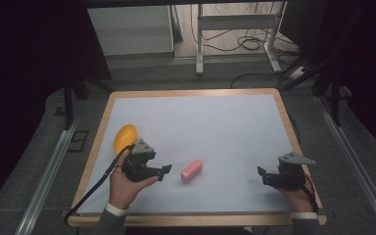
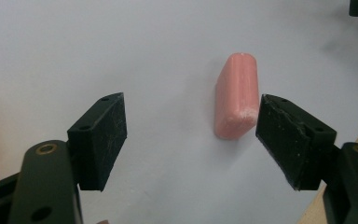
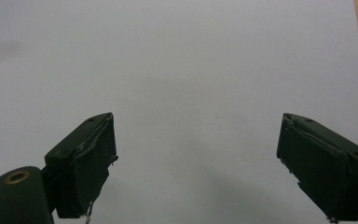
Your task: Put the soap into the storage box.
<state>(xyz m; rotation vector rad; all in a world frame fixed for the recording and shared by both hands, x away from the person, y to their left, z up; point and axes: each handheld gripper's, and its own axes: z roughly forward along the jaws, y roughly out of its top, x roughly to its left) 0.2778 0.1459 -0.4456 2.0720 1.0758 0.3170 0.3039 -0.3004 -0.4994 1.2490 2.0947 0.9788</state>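
Two grippers low over the white table sheet (image 1: 215, 127), each in a hand. Left gripper (image 2: 191, 135) spread wide with nothing gripped, pointing at the pink soap-like block (image 2: 236, 95), which lies flat on the sheet just ahead, close by one jaw tip yet apart from it; yellow bowl-like object (image 1: 124, 137) just behind that gripper. Right gripper (image 3: 196, 158) also wide open and empty, well apart from the block, near the wooden table edge (image 1: 293, 142).

I see a plain salmon-pink block (image 2: 236, 95) just ahead of my black left gripper (image 2: 191, 135). Behind it sits an orange-yellow bowl (image 1: 125, 137). My right gripper (image 3: 196, 163) is black too, over a white sheet (image 1: 215, 127) with a light wood border.
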